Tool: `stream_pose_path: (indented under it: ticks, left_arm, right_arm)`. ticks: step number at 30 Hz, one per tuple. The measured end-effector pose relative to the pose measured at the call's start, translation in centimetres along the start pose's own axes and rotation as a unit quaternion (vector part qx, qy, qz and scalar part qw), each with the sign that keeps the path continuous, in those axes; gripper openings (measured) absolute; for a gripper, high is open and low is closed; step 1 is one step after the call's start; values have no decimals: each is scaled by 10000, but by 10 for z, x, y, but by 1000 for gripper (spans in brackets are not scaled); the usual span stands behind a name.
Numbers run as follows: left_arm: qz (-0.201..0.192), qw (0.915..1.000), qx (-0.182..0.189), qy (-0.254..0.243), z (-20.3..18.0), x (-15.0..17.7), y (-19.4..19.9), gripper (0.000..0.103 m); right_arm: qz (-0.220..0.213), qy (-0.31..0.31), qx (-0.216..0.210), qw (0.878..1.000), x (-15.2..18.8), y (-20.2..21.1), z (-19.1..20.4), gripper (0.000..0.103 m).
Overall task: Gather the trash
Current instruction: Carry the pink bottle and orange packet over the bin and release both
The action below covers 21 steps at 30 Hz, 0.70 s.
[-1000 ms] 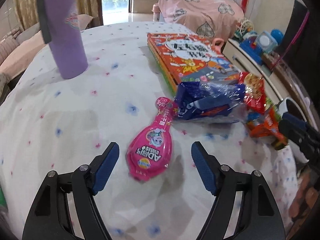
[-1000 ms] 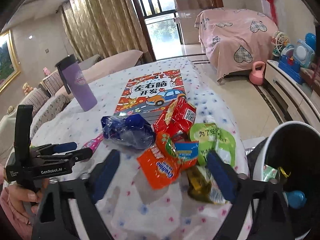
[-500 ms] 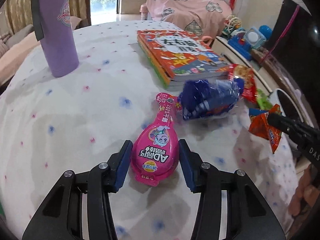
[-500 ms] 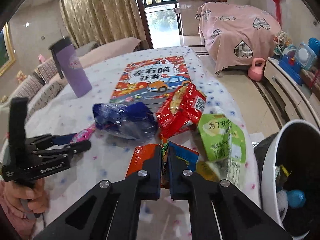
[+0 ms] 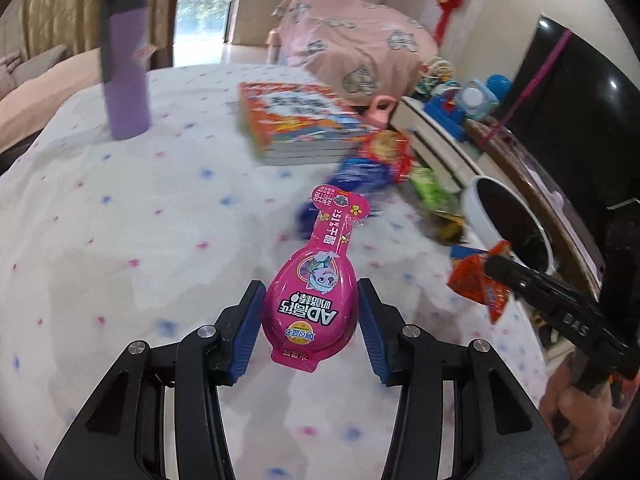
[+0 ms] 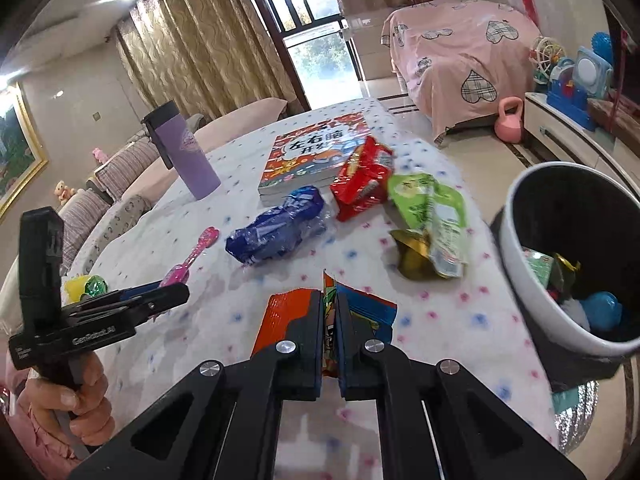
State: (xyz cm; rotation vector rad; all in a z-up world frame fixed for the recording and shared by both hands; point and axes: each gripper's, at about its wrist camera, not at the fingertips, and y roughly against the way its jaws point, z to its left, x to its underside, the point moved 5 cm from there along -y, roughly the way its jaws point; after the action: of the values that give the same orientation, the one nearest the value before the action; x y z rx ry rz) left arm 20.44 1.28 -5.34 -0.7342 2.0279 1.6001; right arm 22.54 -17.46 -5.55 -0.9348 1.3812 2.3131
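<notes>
- The left gripper (image 5: 310,322) clamped the bulb of a glossy pink, spoon-shaped snack pack (image 5: 316,296), its jaws closed only as far as the bulb's width, apparently to carry it clear of the dotted white tablecloth (image 5: 120,220).
- The right gripper (image 6: 330,338), jaws nearly together, pinched a crumpled orange-and-blue foil wrapper (image 6: 360,308) just beside the white, black-lined trash bin (image 6: 520,240).
- Only the right wrist view showed rubbish already in the bin; the left view's bin looked dark.
</notes>
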Motion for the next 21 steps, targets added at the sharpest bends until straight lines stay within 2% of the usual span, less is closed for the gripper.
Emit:
stream_pose_path:
  ticks: [10,21]
  left_arm:
    - [-53,9978,337,-568,-80,-10,-3,46]
    - [13,9939,573,-939,-134,-18,-16,46]
  right_arm:
    - [-404,-231,244,9986,-3,44,-43,5]
    - [-645,-531,548,9950,-5,76,-93,5]
